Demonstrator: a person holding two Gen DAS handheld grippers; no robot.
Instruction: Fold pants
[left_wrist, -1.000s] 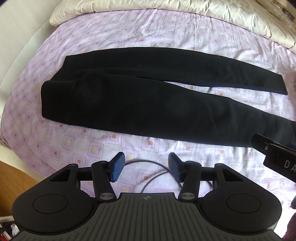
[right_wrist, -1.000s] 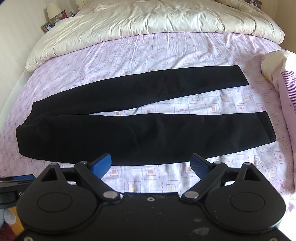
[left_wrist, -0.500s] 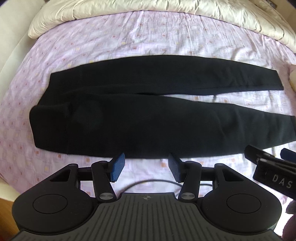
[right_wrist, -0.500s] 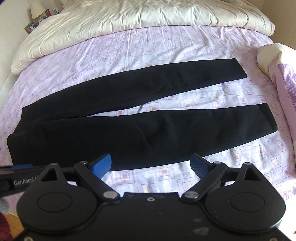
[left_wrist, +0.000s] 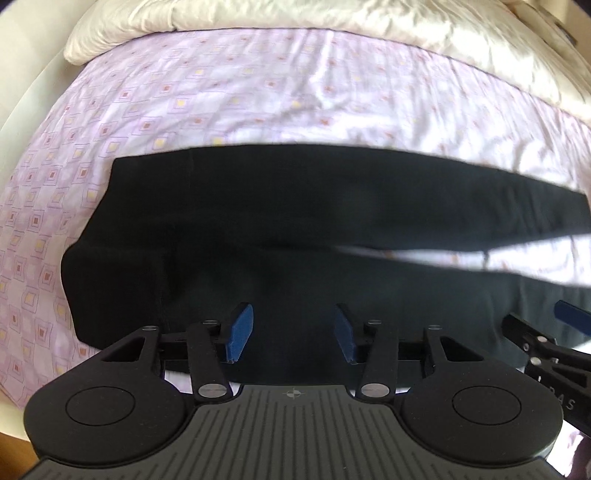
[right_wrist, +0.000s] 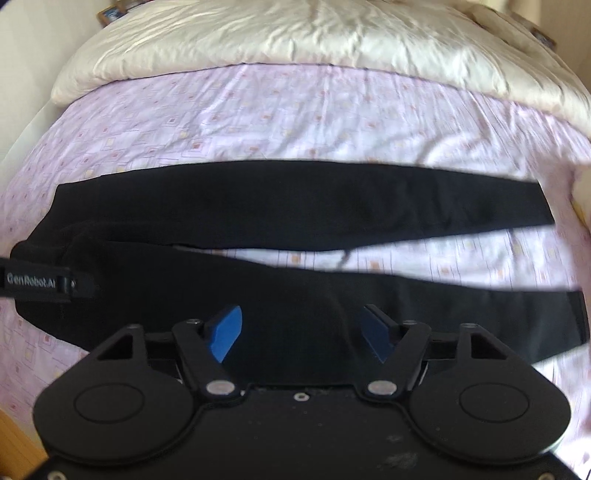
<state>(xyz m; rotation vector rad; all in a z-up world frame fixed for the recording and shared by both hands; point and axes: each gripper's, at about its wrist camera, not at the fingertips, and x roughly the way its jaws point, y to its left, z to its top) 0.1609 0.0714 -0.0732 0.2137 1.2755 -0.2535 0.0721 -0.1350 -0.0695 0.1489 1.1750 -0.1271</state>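
Observation:
Black pants (left_wrist: 295, 229) lie flat across the bed, waistband at the left, both legs stretched to the right with a narrow gap of sheet between them; they also show in the right wrist view (right_wrist: 295, 221). My left gripper (left_wrist: 291, 332) is open and empty, low over the near edge of the pants by the seat. My right gripper (right_wrist: 301, 334) is open and empty, low over the near leg. Each gripper shows at the edge of the other's view: the right one (left_wrist: 546, 343) and the left one (right_wrist: 40, 282).
The bed has a pink patterned sheet (left_wrist: 221, 88). A cream duvet (right_wrist: 295, 40) is bunched along the far side. A pillow edge (right_wrist: 581, 184) sits at the far right. Picture frames (right_wrist: 110, 13) stand beyond the bed's far left corner.
Both grippers have moved forward and down, from in front of the pants' near edge to right over them. The right gripper's jaws have narrowed somewhat.

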